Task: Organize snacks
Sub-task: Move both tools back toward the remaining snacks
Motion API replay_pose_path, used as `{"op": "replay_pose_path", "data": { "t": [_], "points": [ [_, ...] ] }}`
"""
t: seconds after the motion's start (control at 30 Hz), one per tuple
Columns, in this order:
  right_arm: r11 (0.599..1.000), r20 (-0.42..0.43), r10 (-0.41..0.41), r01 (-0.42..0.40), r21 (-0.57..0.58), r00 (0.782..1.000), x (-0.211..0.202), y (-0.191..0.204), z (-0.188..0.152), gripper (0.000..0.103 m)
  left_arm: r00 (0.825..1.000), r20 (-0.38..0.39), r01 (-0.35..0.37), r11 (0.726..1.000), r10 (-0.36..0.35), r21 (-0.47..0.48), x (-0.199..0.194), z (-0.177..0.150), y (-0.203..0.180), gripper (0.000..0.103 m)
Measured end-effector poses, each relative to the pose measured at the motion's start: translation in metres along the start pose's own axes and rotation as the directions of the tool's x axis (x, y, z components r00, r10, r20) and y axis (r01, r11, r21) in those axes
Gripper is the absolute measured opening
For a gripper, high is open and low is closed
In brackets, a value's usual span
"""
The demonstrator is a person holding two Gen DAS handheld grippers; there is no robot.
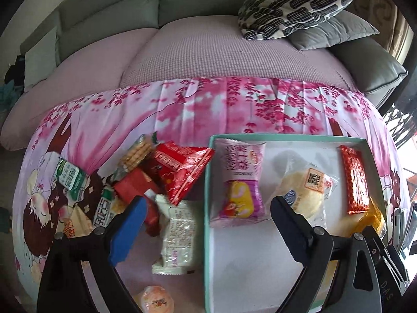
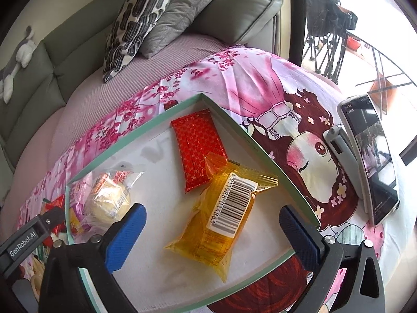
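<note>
Both grippers stand open and empty. The right gripper [image 2: 212, 220] straddles the yellow packet [image 2: 221, 224] lying inside the box [image 2: 260, 143]. The left gripper [image 1: 208, 208] hovers between box and unsorted snack pile [image 1: 146, 182], probably ready to pick.

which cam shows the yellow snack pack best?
Right wrist: the yellow pack lies whole in the box, barcode up, partly overlapping the red pack. Left wrist shows only a corner at the frame's right.
</note>
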State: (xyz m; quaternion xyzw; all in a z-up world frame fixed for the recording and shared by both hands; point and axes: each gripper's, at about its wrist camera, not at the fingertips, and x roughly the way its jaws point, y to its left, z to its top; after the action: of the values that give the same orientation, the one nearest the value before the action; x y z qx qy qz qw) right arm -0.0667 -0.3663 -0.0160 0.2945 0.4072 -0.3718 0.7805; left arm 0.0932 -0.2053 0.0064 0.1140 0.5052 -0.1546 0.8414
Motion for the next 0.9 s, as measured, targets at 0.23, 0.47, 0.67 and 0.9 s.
{"op": "replay_pose_path", "data": {
  "t": [0.23,0.47,0.67,0.9],
  "points": [
    [0.999,0.003,0.018,-0.018,-0.039,1.000,-0.011,0.012,-0.006,0.103,0.999,0.000,-0.033,0.999,0.033,-0.029,-0.010,-0.011,0.030,0.096],
    [0.989,0.003,0.051,-0.051,-0.136,0.999,-0.028,0.045,-0.024,0.103,0.997,0.016,-0.078,0.996,0.078,-0.040,-0.025,-0.030,0.065,0.096],
    [0.974,-0.028,0.073,-0.078,-0.212,0.997,-0.035,0.074,-0.042,0.103,0.994,0.016,-0.110,0.991,0.112,-0.081,-0.032,-0.047,0.098,0.096],
    [0.952,-0.049,0.086,-0.096,-0.290,0.995,-0.041,0.104,-0.061,0.103,0.991,-0.019,-0.135,0.979,0.134,-0.153,-0.029,-0.064,0.138,0.096]
  ]
}}
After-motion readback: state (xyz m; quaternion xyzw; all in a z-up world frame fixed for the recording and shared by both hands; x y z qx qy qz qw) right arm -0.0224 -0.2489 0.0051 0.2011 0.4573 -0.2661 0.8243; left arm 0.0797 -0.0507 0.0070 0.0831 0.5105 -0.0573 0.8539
